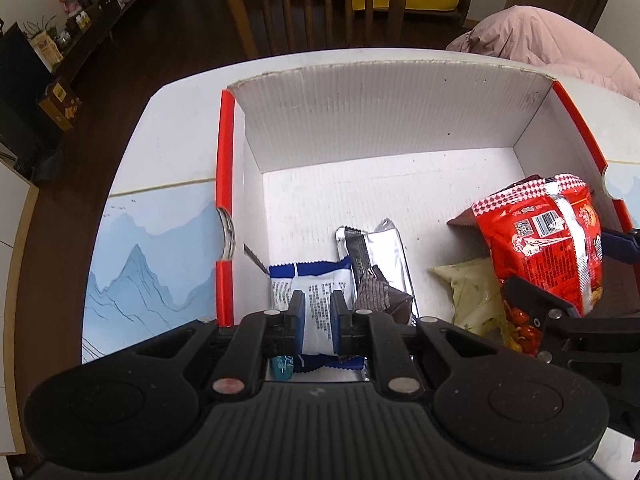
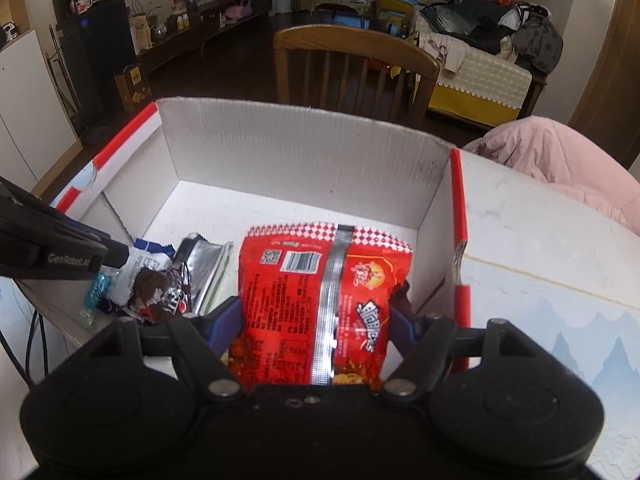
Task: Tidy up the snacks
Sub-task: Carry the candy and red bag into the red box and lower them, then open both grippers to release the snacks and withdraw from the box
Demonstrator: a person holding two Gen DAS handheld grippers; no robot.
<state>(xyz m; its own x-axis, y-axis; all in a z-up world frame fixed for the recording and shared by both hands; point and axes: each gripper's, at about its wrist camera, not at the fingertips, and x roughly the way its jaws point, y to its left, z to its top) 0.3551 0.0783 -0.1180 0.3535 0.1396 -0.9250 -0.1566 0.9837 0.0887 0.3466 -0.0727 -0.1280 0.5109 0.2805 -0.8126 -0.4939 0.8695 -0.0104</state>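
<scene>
Black ribbed plastic and 2 round pivot housings fill the foreground of each wrist view, and from them the fingers reach down into the white cardboard box [image 1: 380, 120]. Between the narrow blue pads of the left gripper [image 1: 317, 316] sits a white and blue snack packet [image 1: 316, 300], pinched across its flat middle, low over the near left corner of the box floor, where a brown chocolate packet [image 1: 380, 300] and a crinkled silver foil wrapper [image 1: 384, 248] already lie. That corner looks like the chosen spot for the small flat snacks, so I would guess it is about to be set down beside them. The right gripper [image 2: 316, 320] stands wide, its pads pressing both side edges of a puffy red snack bag [image 2: 320, 300], held upright with the barcode and silver back seam facing the camera; a bag this air-filled probably needs that broad, gentle hold. It hangs over the right side of the box, above a pale green packet [image 1: 468, 284] lying on the floor there. Corrugated ribs show along the box's inner walls, its rim is edged in red, and an oval handle hole is cut in each side. Under the box lies a mat printed with blue mountains [image 1: 160, 260], on a pale table [image 2: 540, 216], with a wooden slatted chair [image 2: 352, 64] pushed in beyond.
</scene>
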